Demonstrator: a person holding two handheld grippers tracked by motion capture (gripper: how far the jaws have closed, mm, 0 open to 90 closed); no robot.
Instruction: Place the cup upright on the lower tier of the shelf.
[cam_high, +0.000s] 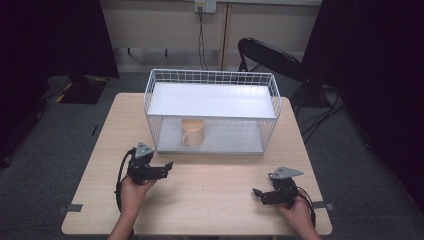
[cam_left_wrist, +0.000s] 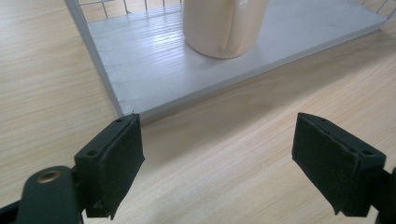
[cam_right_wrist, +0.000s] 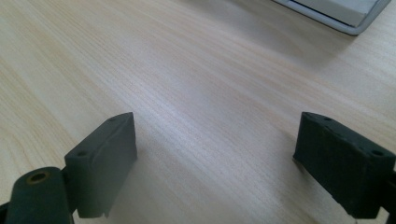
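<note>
A cream mug (cam_high: 192, 132) stands upright on the lower shelf of a white wire rack (cam_high: 212, 100) at the table's far middle. In the left gripper view the mug (cam_left_wrist: 223, 25) shows its handle toward me, just past the shelf's front edge (cam_left_wrist: 224, 86). My left gripper (cam_high: 167, 166) is open and empty, low over the wood in front of the rack's left part. My left gripper (cam_left_wrist: 217, 158) has its jaws wide apart. My right gripper (cam_high: 257, 192) is open too, near the table's front right, aimed left; between the jaws of my right gripper (cam_right_wrist: 215, 161) lies bare wood.
The light wooden table (cam_high: 210, 200) has room between the two hands. The rack's upper shelf (cam_high: 210, 97) is a plain white board. A black folding chair (cam_high: 272, 57) stands behind the table on grey carpet. The rack's corner (cam_right_wrist: 348, 14) shows in the right gripper view.
</note>
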